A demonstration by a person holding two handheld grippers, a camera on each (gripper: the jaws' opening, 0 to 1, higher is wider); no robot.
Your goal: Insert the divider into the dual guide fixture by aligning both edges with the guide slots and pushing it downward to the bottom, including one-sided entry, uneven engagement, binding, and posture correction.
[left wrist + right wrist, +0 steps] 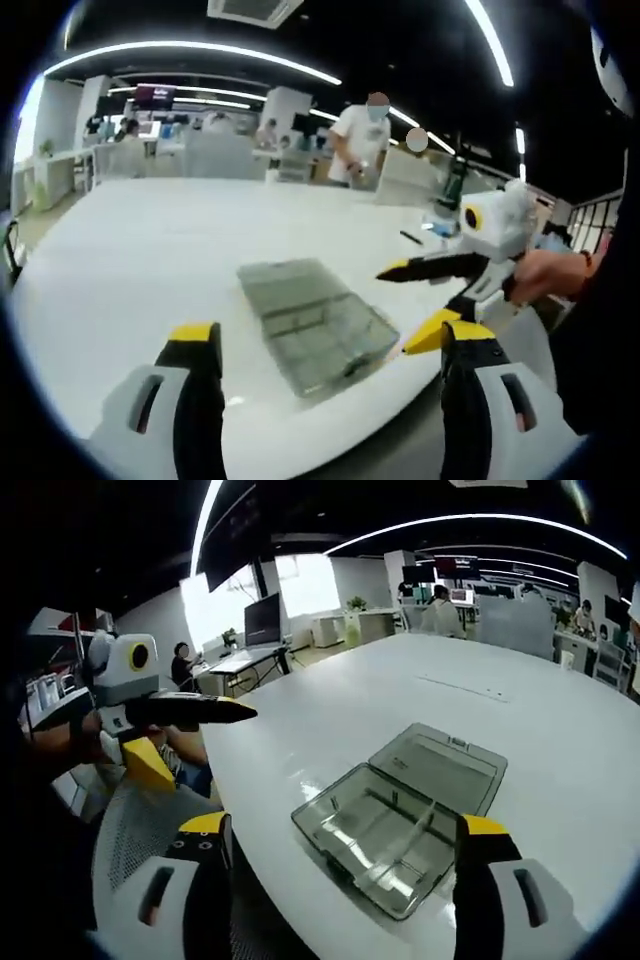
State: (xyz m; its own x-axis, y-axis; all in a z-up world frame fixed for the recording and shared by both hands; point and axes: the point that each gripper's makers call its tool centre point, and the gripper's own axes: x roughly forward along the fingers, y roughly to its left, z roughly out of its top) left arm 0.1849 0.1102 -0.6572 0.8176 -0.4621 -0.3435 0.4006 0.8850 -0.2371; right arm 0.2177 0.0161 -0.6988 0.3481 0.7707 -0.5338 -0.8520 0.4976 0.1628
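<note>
The clear grey plastic compartment box (405, 815) lies open and flat on the white round-edged counter (400, 695), its hinged lid (440, 765) folded back on the side away from the right gripper. It sits just ahead of both pairs of jaws, between them and close to the near counter edge, which looks like a deliberate placing: the tray's slotted walls face upward, so a divider could be lowered straight into them from either hand. Thin pale partitions already stand inside the tray (395, 845); whether any of them is the divider of the task I cannot tell, and no loose divider is visible in either gripper.

In the left gripper view, the left gripper (325, 340) is spread wide with nothing between its yellow-tipped black jaws, and the box (315, 325) lies just beyond and between the tips. The right gripper (425, 305) enters from the right side of that view, also gaping and empty, held by a hand (545, 275) and hovering clear above the counter (150, 250) beside the box.

In the right gripper view, the right gripper (340, 835) is likewise wide and carrying nothing, its tips framing the near end of the tray. The left gripper (185, 735) shows to the left, off the counter edge, jaws parted, raised higher than the box.

Both hands are held level, pointing inward toward the box from opposite sides; insertion appears not yet begun.
</note>
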